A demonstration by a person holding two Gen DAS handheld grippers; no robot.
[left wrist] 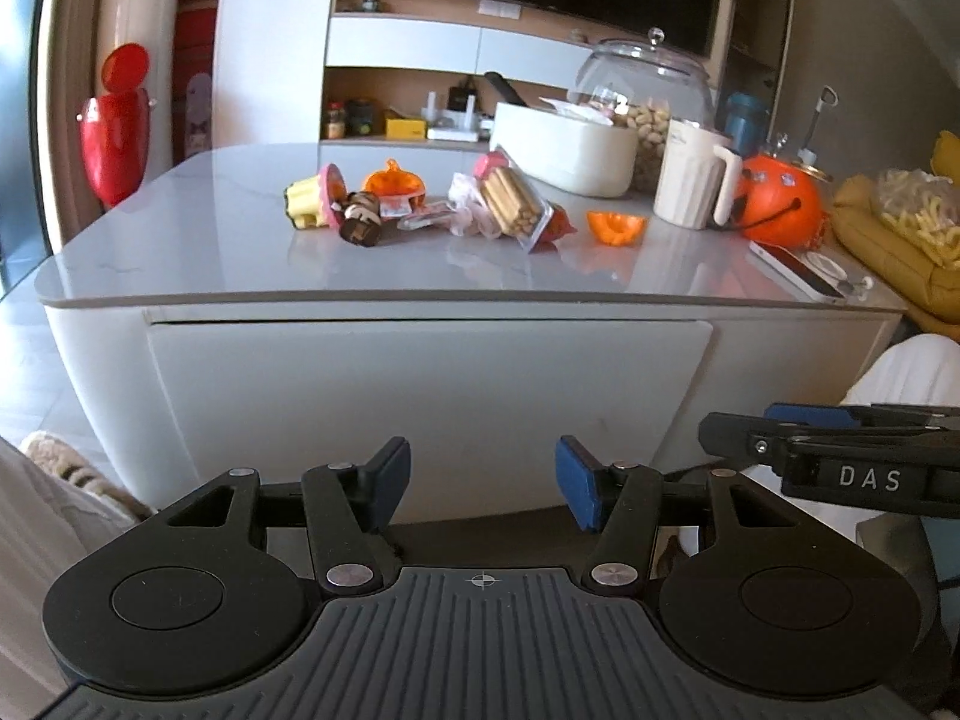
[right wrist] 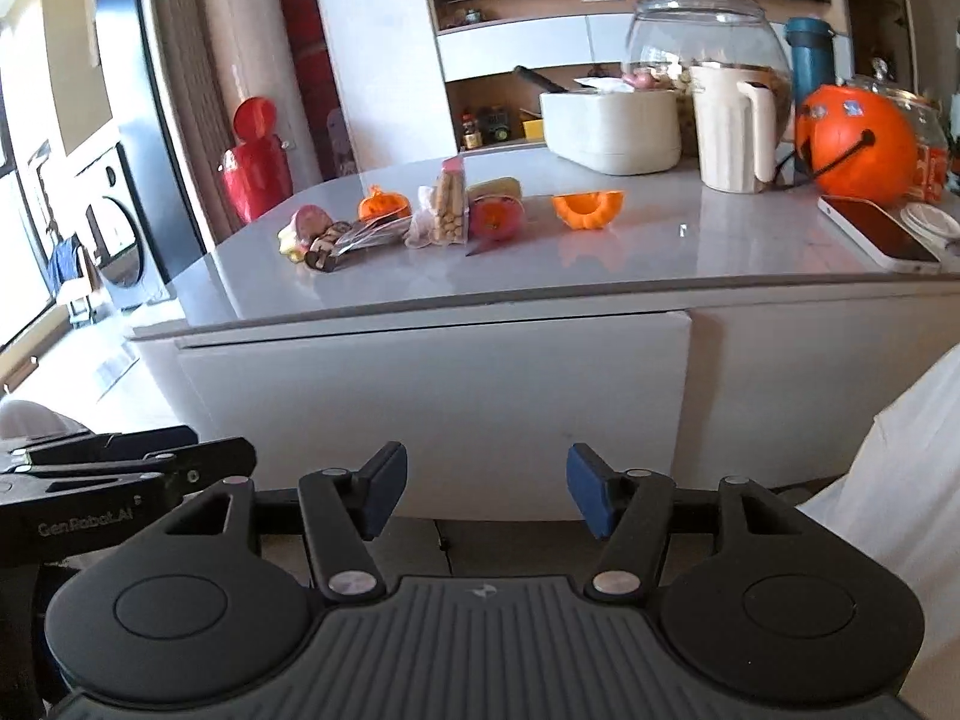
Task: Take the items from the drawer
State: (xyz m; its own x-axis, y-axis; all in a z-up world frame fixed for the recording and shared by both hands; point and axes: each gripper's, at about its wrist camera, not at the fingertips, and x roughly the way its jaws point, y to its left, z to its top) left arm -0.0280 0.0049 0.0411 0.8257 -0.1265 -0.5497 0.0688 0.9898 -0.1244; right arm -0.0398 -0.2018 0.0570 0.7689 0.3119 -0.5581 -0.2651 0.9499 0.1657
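A white drawer front [left wrist: 420,396] [right wrist: 432,402] sits shut under the grey tabletop [left wrist: 180,252] [right wrist: 660,258]. On the top lie a pile of snack packets, with a pack of biscuit sticks [left wrist: 513,201] [right wrist: 451,207], a yellow and pink toy [left wrist: 312,201], a small orange pumpkin [left wrist: 393,180] [right wrist: 384,204] and an orange pumpkin piece [left wrist: 615,228] [right wrist: 588,210]. My left gripper [left wrist: 483,480] is open and empty, low in front of the drawer. My right gripper [right wrist: 486,489] is open and empty too, beside it at the same height. Each gripper shows side-on in the other's view.
A white box [left wrist: 564,147], a cream jug [left wrist: 696,174] [right wrist: 735,126], a glass jar with nuts [left wrist: 645,84], an orange pumpkin bucket [left wrist: 780,198] [right wrist: 858,144] and a phone [left wrist: 798,270] [right wrist: 882,234] stand at the right. A red bin [left wrist: 114,138] is on the floor at left.
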